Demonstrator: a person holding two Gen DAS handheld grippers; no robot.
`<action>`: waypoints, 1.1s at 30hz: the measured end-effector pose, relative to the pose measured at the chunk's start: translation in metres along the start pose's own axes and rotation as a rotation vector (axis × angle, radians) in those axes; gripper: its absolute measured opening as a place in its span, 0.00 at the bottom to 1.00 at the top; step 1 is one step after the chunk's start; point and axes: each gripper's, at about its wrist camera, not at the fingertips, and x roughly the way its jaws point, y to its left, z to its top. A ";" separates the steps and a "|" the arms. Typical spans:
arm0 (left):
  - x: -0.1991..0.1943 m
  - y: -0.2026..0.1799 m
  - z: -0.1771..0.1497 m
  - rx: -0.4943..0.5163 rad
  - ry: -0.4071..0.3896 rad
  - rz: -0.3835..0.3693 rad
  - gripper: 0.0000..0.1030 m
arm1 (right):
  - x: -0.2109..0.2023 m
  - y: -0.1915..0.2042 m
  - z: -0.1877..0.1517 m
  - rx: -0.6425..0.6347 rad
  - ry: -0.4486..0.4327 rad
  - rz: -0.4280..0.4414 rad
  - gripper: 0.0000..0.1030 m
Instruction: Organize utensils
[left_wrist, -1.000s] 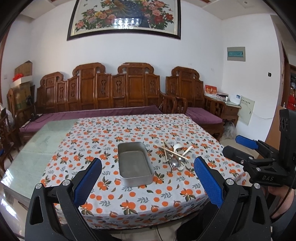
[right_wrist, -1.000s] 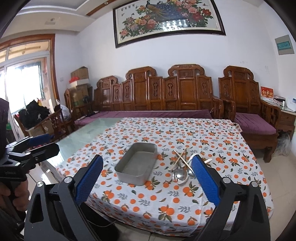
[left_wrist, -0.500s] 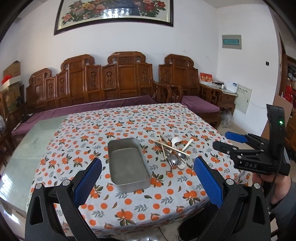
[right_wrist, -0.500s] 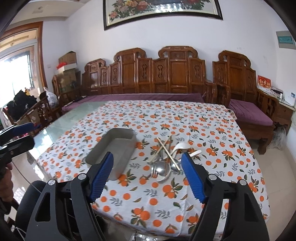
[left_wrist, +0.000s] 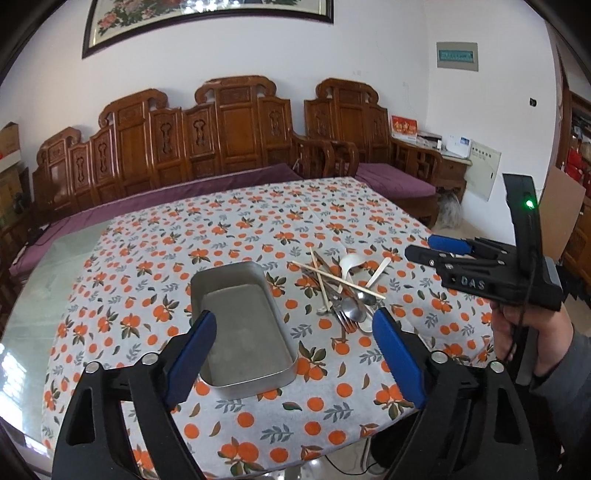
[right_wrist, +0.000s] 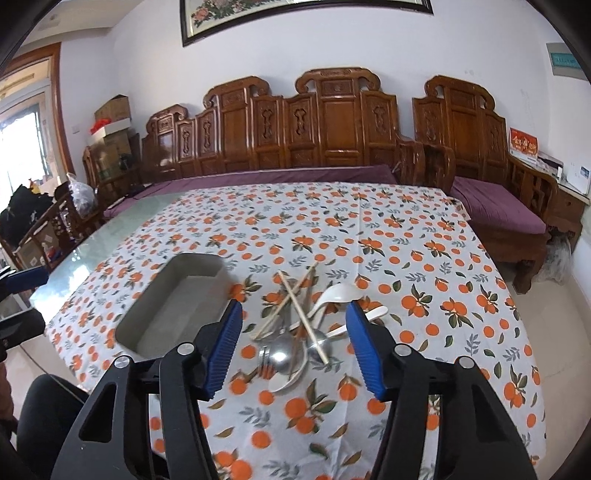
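Note:
An empty rectangular metal tray (left_wrist: 242, 325) (right_wrist: 173, 299) lies on the orange-patterned tablecloth. To its right lies a pile of utensils (left_wrist: 341, 291) (right_wrist: 299, 325): wooden chopsticks, a white ceramic spoon (right_wrist: 338, 293), metal spoons and a fork. My left gripper (left_wrist: 291, 354) is open and empty, above the tray's near end. My right gripper (right_wrist: 293, 345) is open and empty, just above the near side of the pile; it also shows in the left wrist view (left_wrist: 476, 266), right of the pile.
The table (left_wrist: 258, 229) carries a glass top, bare on the left (right_wrist: 110, 236). Carved wooden benches with purple cushions (right_wrist: 295, 173) stand behind it. The table's near edge (left_wrist: 280, 458) lies just below the grippers.
Both grippers have moved forward and down toward the table. The right gripper's jaws have narrowed and now hover over the utensil pile. Tray and utensils have not moved.

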 end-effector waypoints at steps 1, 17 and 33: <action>0.004 0.001 0.000 -0.001 0.005 0.000 0.79 | 0.007 -0.004 0.001 0.004 0.009 0.003 0.55; 0.061 0.015 -0.007 -0.022 0.102 0.004 0.72 | 0.132 -0.025 -0.014 -0.040 0.212 0.115 0.38; 0.110 -0.008 0.036 0.065 0.099 0.008 0.71 | 0.154 -0.020 -0.023 -0.079 0.293 0.150 0.08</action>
